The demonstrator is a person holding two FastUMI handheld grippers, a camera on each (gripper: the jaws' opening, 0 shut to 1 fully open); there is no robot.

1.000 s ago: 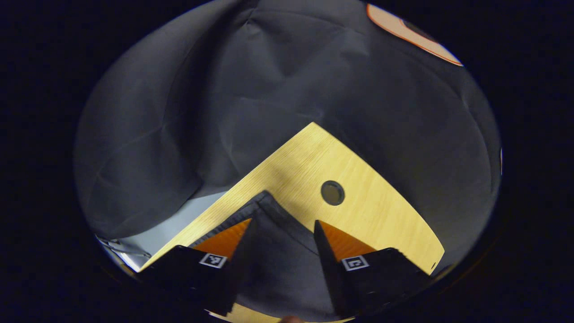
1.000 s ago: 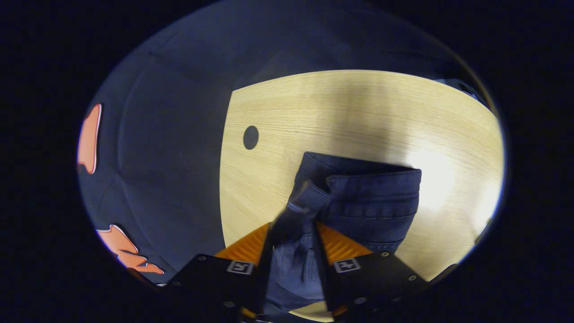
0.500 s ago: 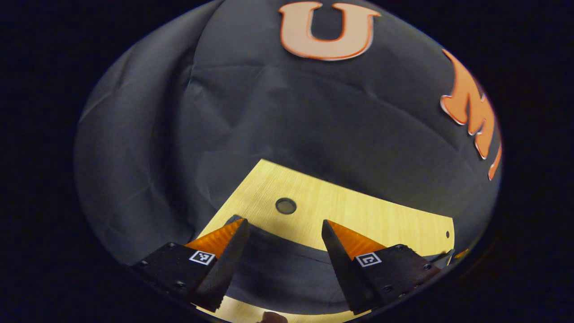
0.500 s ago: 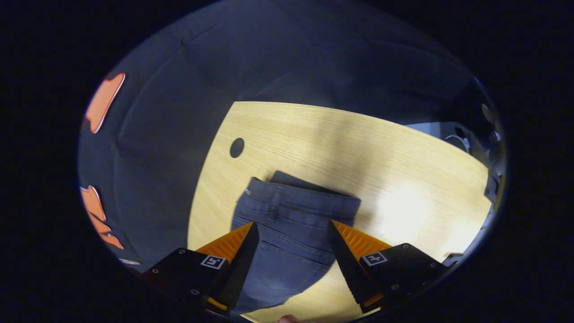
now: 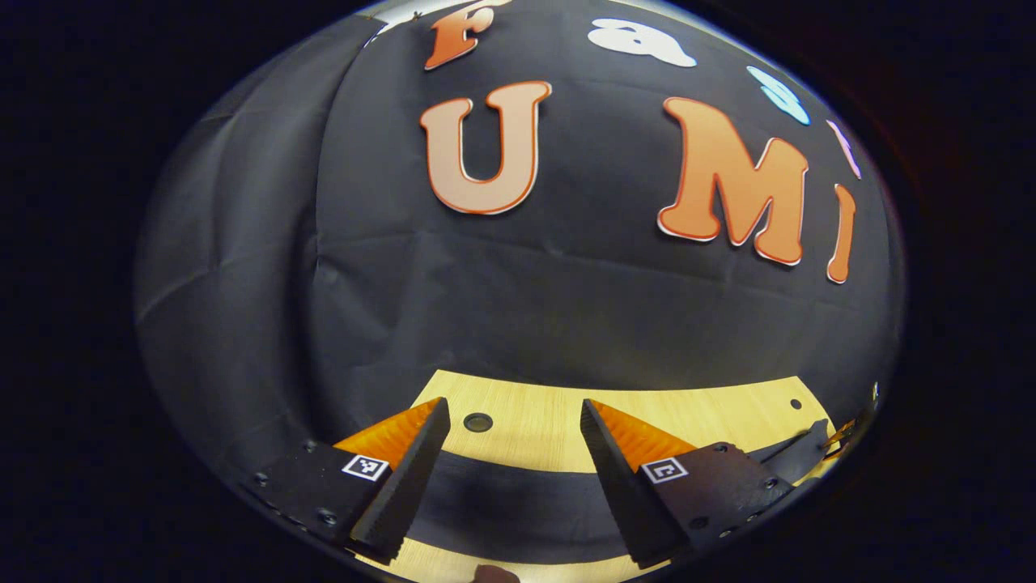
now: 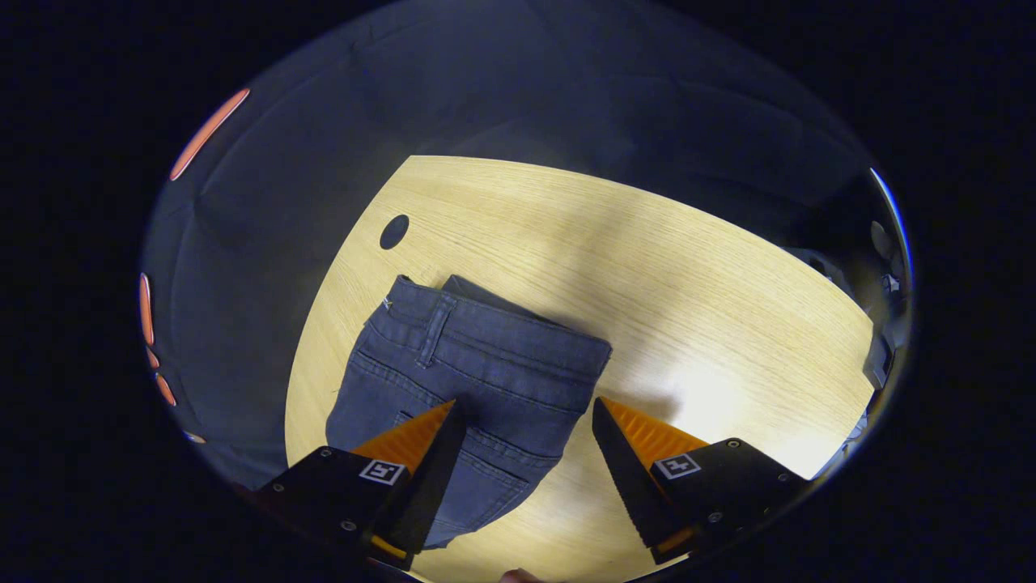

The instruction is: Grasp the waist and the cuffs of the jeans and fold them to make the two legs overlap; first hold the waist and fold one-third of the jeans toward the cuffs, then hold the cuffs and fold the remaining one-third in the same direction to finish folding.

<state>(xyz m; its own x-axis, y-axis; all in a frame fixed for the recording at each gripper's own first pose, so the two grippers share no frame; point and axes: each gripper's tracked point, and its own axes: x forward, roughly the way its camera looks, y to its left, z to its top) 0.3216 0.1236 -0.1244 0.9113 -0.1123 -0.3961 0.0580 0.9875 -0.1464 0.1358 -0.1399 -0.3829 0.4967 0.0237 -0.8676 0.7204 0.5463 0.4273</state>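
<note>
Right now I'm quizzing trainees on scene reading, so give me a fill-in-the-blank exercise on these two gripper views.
1. The jeans lie on a ____ table.
2. The right gripper has its jaws ____.
3. Beyond the jeans, the tabletop has a round ____.
4. The left gripper grips ____.

Missing words: wooden; open; hole; nothing

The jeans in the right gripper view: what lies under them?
The folded jeans lie on the wooden table. A lower denim layer peeks out behind the waistband; the layers beneath are covered.
</note>
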